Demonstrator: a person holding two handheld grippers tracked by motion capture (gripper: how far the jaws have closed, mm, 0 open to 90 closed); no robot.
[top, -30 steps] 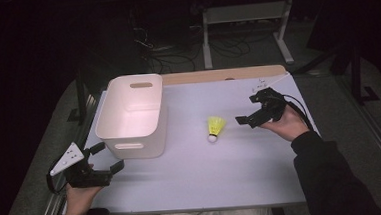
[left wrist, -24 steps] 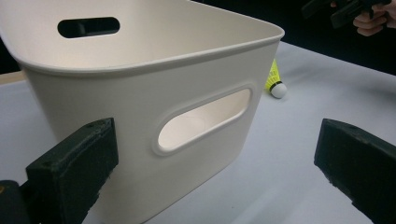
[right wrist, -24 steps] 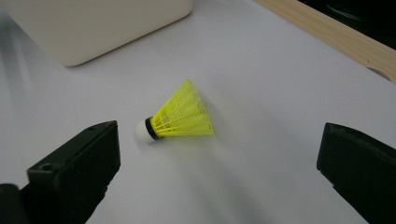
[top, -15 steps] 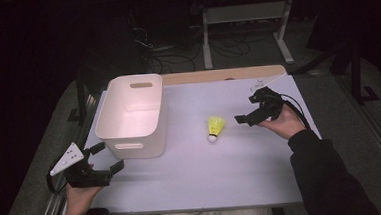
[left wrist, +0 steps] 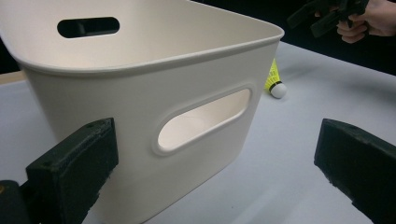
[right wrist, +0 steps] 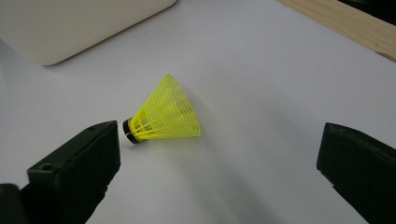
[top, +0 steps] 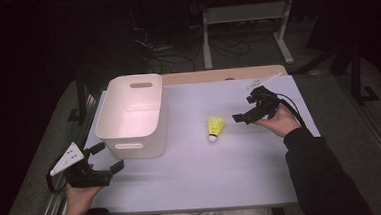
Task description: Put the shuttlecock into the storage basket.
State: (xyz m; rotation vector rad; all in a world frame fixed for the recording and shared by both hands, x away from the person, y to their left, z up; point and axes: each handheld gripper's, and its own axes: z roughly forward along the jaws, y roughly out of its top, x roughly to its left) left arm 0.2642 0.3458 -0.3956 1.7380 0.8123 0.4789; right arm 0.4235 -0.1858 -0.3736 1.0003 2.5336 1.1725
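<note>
1. My right tool (top: 244, 115) hangs just beside the yellow shuttlecock (top: 215, 126) with its jaws spread wide and nothing between them. The right gripper view has the shuttlecock (right wrist: 163, 114) lying on its side, slightly left of centre in the gap, cork end near the left jaw.

2. The shuttlecock sits on the white table (top: 222, 175), between the white bin (top: 134, 116) and my right hand (top: 277, 124), apart from both.

3. As I judge it, the step in hand is the pickup. I would line the jaws up across the cork or the narrow neck of the skirt, not the flared mesh (that mesh looks soft and would likely crush or spring out). I would shift a touch left so the neck sits centred, come down until the pads nearly brush the table, then close gently.

4. My left tool (top: 99, 163) is also wide and holds nothing; it rests near the front left corner of the table. In the left gripper view the bin's near wall and handle slot (left wrist: 205, 119) are just ahead.

5. Room for moving: the stretch of table between shuttlecock and bin is bare, so a lift and carry leftward looks unobstructed. The bin's rim (top: 164, 96) is the edge to clear; I would raise well above it before crossing over.

6. The wooden strip (top: 216, 75) along the far edge lies well away from the path.
</note>
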